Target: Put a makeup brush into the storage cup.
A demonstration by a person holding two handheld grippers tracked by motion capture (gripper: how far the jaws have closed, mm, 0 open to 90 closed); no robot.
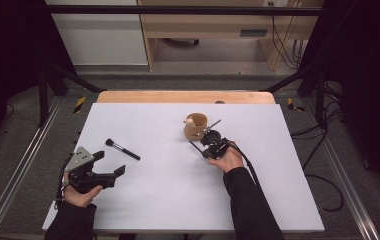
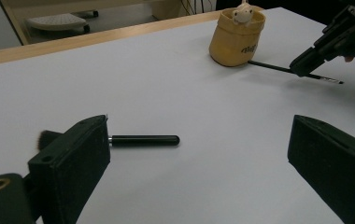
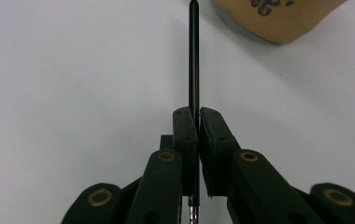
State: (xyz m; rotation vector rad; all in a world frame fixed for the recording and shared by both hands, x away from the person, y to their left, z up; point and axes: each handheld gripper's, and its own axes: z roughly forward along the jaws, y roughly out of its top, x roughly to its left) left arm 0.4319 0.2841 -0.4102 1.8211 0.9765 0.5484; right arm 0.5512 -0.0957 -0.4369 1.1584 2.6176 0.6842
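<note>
A thin black stick-like brush lies low over the white table, just in front of a tan cup. My right gripper is shut on it. In the right gripper view the jaws pinch the thin brush, which points past the tan cup. A short black-handled makeup brush lies on the table to the left. My left gripper is open behind it, jaws wide apart, with the makeup brush lying beyond them. The tan cup holds a small white object.
The right gripper and its thin brush appear at the upper right of the left gripper view. A wooden strip borders the table's far edge. Metal frame rails run along both sides, and cables lie on the floor at right.
</note>
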